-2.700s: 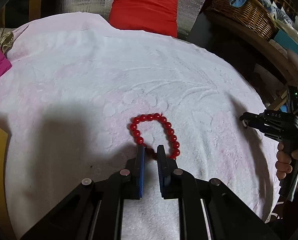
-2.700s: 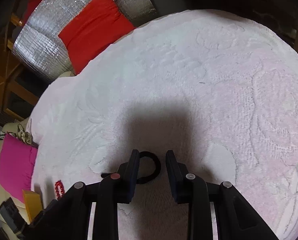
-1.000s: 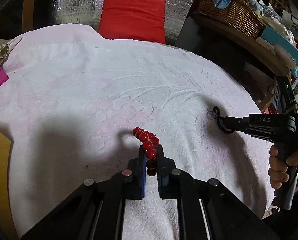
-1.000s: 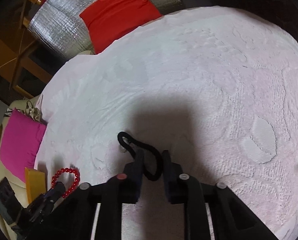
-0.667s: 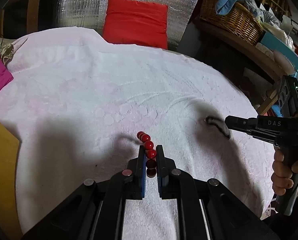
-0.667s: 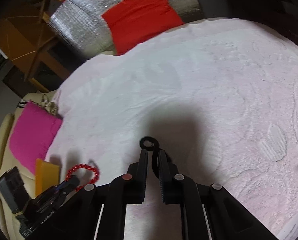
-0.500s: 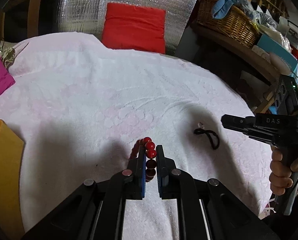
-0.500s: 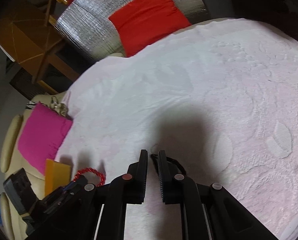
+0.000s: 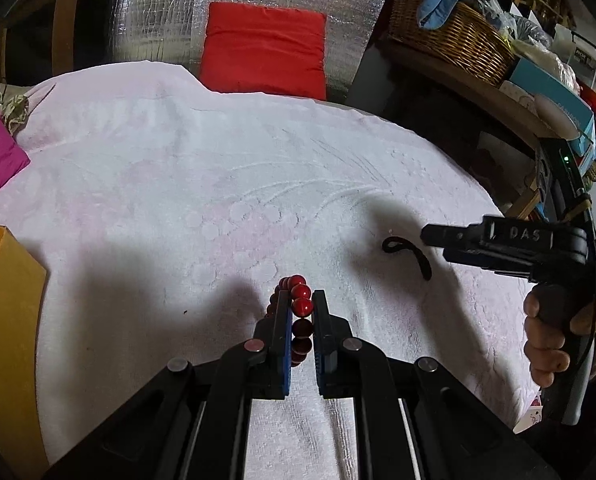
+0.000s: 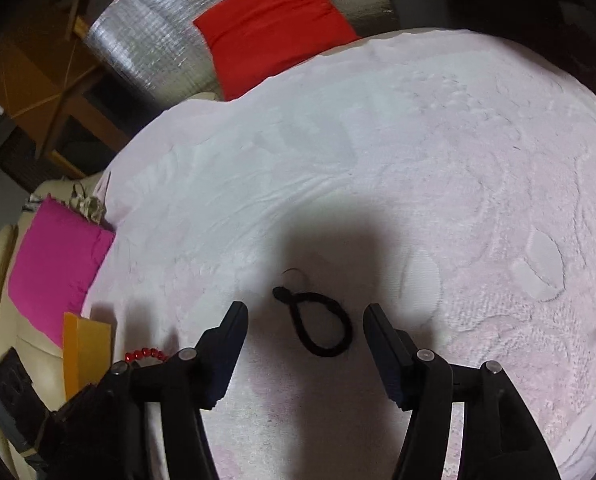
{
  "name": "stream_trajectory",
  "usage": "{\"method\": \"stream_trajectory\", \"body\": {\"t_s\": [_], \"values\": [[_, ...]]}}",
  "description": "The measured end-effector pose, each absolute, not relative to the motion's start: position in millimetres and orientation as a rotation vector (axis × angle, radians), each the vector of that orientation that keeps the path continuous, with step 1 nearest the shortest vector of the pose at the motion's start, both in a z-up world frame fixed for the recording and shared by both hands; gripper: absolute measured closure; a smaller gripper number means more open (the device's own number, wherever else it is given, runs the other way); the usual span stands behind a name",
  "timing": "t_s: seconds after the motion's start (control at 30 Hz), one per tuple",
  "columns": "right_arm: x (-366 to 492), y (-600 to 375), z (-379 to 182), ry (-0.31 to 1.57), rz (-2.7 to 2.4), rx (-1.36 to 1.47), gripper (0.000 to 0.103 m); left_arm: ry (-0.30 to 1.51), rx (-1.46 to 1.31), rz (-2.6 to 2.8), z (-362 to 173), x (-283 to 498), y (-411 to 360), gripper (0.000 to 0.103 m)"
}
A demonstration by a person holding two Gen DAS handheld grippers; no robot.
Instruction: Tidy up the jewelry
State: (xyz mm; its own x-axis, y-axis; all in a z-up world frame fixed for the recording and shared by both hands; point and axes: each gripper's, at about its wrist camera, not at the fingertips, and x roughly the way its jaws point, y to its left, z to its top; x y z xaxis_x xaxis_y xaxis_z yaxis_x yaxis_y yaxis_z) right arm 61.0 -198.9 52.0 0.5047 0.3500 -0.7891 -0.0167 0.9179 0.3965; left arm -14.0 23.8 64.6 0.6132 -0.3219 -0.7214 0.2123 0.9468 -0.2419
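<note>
My left gripper (image 9: 301,300) is shut on a red bead bracelet (image 9: 300,307), whose beads stand bunched between the blue pads above the pale pink cloth (image 9: 218,184). In the right wrist view that bracelet (image 10: 146,354) shows at the lower left. A black cord bracelet (image 10: 318,324) with a small clear ring lies flat on the cloth. My right gripper (image 10: 306,312) hangs over it with its jaws opening wide, and the cord lies loose between them, touching neither pad. In the left wrist view the cord (image 9: 408,254) lies just left of the right gripper's tips.
An orange box (image 9: 6,320) stands at the left edge of the cloth. A magenta cushion (image 10: 54,272) lies far left; a red cushion (image 9: 264,48) leans on a silver panel behind. A wicker basket (image 9: 450,36) and clutter fill a shelf at right. A hand (image 9: 554,340) holds the right gripper.
The right gripper, which held the black cord up, has opened, and the cord now lies on the cloth. The left gripper keeps its grip on the red beads.
</note>
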Motion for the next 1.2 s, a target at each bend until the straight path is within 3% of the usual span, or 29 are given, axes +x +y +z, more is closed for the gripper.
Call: {"method": "stream_trajectory", "body": {"t_s": [0.17,0.23,0.33,0.4,1.2], "values": [[69.7,-183.6,35.2,1.036,0.163,0.223,0.041,0.854,-0.138,-0.301,66.3,-14.3,25.0,0.094],[72.6,-178.7,29.5,1.035,0.128,0.142,0.065,0.852,-0.137,-0.293,66.7,-14.3,26.4,0.094],[71.9,-177.6,31.5,1.019,0.109,0.088,0.089,0.848,-0.133,-0.28,67.8,-14.8,29.0,0.094],[70.1,-180.4,34.9,1.015,0.118,0.112,0.094,0.844,-0.137,-0.275,69.0,-15.6,30.7,0.094],[21.2,-110.4,77.8,0.952,0.496,0.244,0.094,0.654,-0.113,-0.121,124.7,-72.9,54.3,0.094]]}}
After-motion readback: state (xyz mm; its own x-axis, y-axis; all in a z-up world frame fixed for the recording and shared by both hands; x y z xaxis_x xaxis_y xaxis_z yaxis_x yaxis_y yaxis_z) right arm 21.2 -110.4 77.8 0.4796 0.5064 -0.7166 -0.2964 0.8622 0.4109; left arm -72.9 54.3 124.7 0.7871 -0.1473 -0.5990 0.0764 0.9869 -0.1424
